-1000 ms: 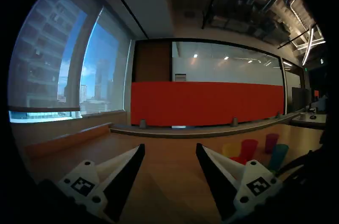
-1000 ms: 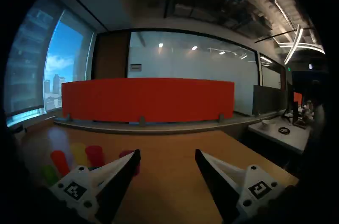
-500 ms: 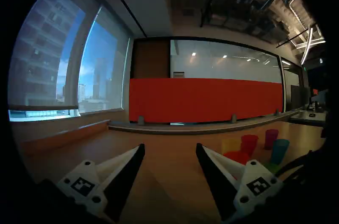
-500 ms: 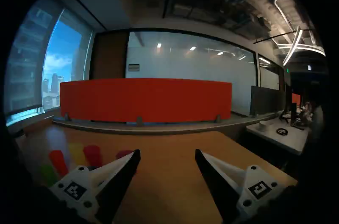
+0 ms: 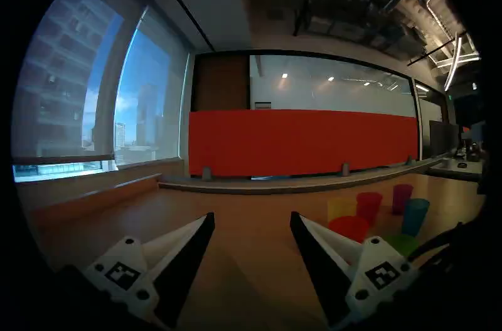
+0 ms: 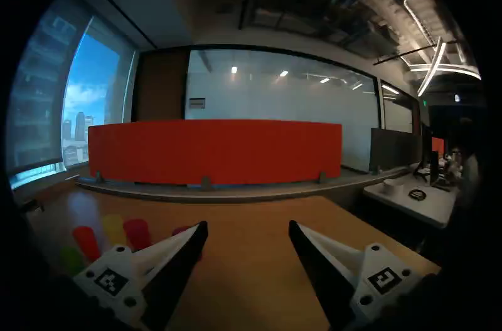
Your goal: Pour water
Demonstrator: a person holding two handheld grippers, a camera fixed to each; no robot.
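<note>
Jaws on left gripper (image 5: 251, 225) apart, nothing between them; same on right gripper (image 6: 248, 231). Square black-and-white marker (image 5: 121, 274) on each finger base is pattern only, no letters. Wooden table (image 5: 251, 287) under both. Coloured cups (image 5: 369, 205) stand upright in a cluster on the table, ahead-right of the left gripper and ahead-left of the right one, well apart from both. vs 0.5 s ago: scene sits slightly higher in left gripper view and slightly lower in right gripper view; jaw gaps unchanged. Orange divider (image 6: 213, 151) across the far table edge. Wall sign (image 6: 196, 103) beyond it is too small to read
</note>
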